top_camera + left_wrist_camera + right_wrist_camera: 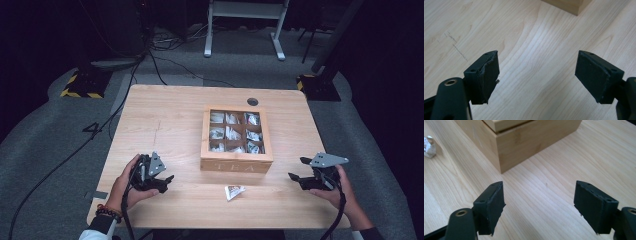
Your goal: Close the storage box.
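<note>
left tool [537, 75] wide open, empty | right tool [539, 205] same | box [236, 164] reads "TEA"

Surface: light wooden table [165, 125]
Centre-right: wooden tea box [236, 162]
Just before the box: tea packet [233, 191]
</note>
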### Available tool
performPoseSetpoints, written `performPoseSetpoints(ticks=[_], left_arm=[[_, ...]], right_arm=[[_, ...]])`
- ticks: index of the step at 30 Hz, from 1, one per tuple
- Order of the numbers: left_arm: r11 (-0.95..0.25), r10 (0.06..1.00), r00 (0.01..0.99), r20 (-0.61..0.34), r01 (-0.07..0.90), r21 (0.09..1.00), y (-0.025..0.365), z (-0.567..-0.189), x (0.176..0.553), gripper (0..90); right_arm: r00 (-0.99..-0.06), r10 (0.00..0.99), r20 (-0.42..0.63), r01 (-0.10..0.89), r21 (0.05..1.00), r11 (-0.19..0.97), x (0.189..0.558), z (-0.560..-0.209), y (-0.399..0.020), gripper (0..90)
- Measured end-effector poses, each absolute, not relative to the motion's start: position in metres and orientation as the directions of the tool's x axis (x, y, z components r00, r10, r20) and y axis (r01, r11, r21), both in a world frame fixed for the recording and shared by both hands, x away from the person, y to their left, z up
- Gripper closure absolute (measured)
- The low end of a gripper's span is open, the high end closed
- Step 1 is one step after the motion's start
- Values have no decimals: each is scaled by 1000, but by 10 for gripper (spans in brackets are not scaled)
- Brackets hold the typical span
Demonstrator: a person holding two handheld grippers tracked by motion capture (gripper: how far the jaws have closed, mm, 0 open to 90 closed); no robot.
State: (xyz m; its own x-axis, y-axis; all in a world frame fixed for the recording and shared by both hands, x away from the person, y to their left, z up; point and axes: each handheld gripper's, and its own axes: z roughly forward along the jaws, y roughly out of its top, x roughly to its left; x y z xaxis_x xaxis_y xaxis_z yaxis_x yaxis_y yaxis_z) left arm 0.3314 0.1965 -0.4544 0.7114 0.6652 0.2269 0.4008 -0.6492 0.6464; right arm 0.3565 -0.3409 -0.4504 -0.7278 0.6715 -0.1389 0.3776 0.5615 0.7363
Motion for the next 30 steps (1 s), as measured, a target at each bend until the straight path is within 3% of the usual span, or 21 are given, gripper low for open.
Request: performPoseSetpoints(ticks=[30], left_arm=[[-573,709,700,85,502,648,246,-494,317,173]], right_arm=[[-612,790,-25,531,728,434,337,-501,-397,220]])
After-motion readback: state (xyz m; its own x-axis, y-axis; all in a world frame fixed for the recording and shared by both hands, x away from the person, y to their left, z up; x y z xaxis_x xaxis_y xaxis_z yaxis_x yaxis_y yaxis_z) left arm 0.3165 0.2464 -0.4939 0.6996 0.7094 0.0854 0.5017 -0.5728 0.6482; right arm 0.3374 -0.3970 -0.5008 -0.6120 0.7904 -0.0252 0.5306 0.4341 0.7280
